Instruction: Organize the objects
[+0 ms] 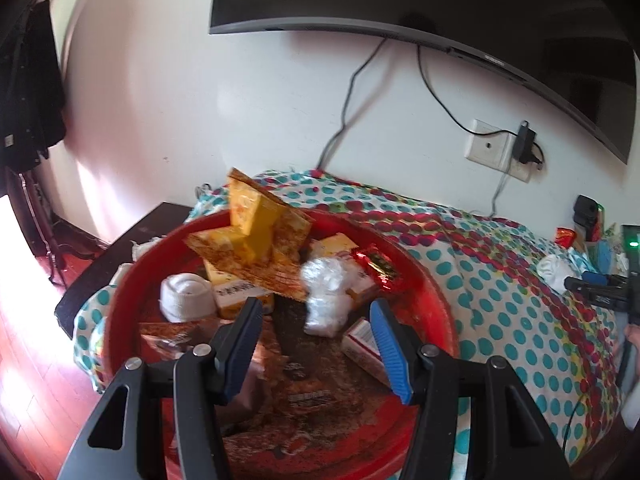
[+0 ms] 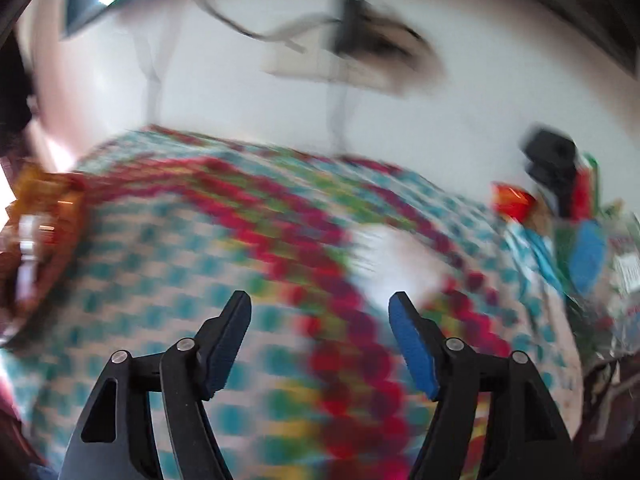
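A round red tray (image 1: 436, 304) lies on a dotted cloth (image 1: 500, 280) and holds yellow boxes (image 1: 256, 220), a white sock roll (image 1: 186, 298), a clear plastic wad (image 1: 326, 296), a red foil packet (image 1: 378, 266) and brown packets. My left gripper (image 1: 316, 308) is open and empty, just above the tray's middle. My right gripper (image 2: 320, 304) is open and empty over the dotted cloth (image 2: 200, 260); its view is blurred by motion. A white object (image 2: 396, 256) lies ahead of it. The right gripper also shows in the left wrist view (image 1: 596, 284) at the far right.
A pile of small items (image 2: 580, 232) lies at the right end of the cloth, by a black device (image 2: 554, 160). The tray's edge (image 2: 40, 216) shows at far left. A television (image 1: 440, 4), cables and a wall socket (image 1: 496, 148) are on the wall. A dark table (image 1: 132, 240) stands left.
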